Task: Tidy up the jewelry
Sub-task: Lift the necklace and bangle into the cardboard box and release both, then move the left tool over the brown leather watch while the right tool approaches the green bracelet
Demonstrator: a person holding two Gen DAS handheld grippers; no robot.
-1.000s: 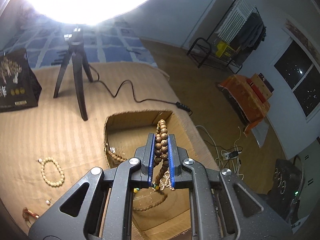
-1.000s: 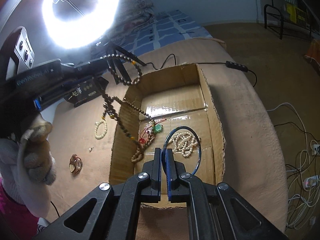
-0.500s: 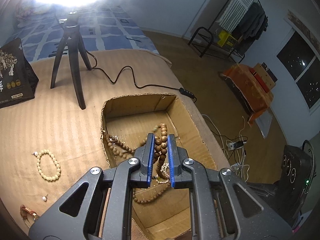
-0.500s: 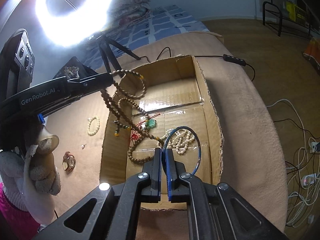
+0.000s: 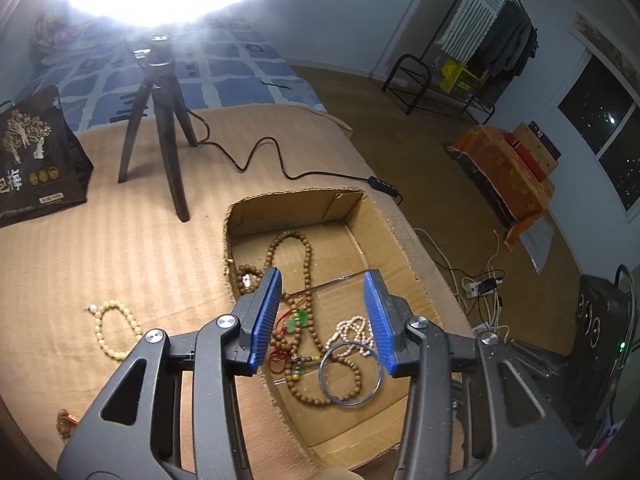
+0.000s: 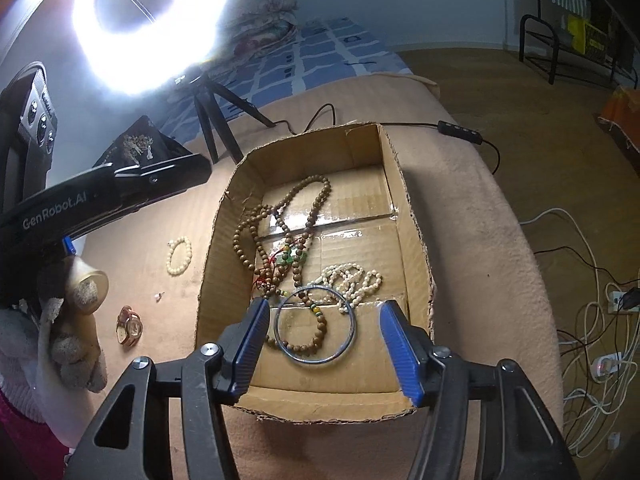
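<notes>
L gripper: jaws spread wide, nothing between pads, hanging over box. R gripper: also spread, empty, above box's near end.

Box sits centre frame in both views, on tan cover.

Contents:
- wood beads: long strand, loops from upper centre of box floor down to lower centre, lying loose
- green pendant on red cord, mid-box, amid the beads
- pearls: heap right of pendant
- blue bangle: flat, lower centre, overlapping a bead loop and touching pearls

Outside box, left of it on cover: cream bracelet, small pearl stud, watch (lower left in R view).

Upper left: ring light on tripod, black bag.
</notes>
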